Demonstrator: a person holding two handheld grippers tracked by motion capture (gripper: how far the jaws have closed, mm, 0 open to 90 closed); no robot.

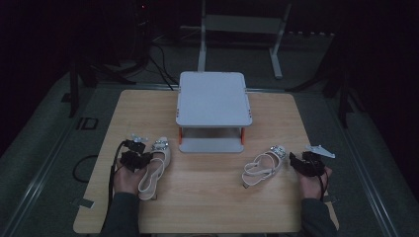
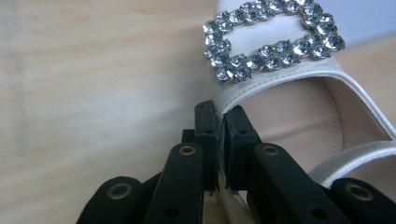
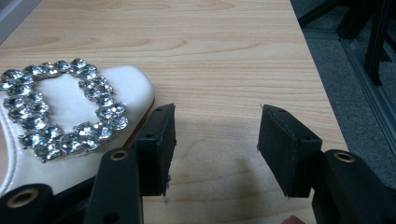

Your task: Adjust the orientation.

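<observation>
**Left jaws clamped on shoe edge**

Left gripper [image 1: 140,159], near the table's [image 1: 207,197] left edge: jaws pinched together on the upper's rim of the left sandal [image 1: 154,168], apparently gripping it. Right gripper [image 3: 212,140] spread wide over bare wood beside the right sandal [image 1: 263,167]. Grey riser [image 1: 213,98] at the far edge

Two shoes on the desk [image 1: 207,197], a stand behind them.
Left shoe [image 1: 154,170] lies front-left, right shoe [image 1: 264,167] front-right, stand [image 1: 213,111] centred at the back.
</observation>
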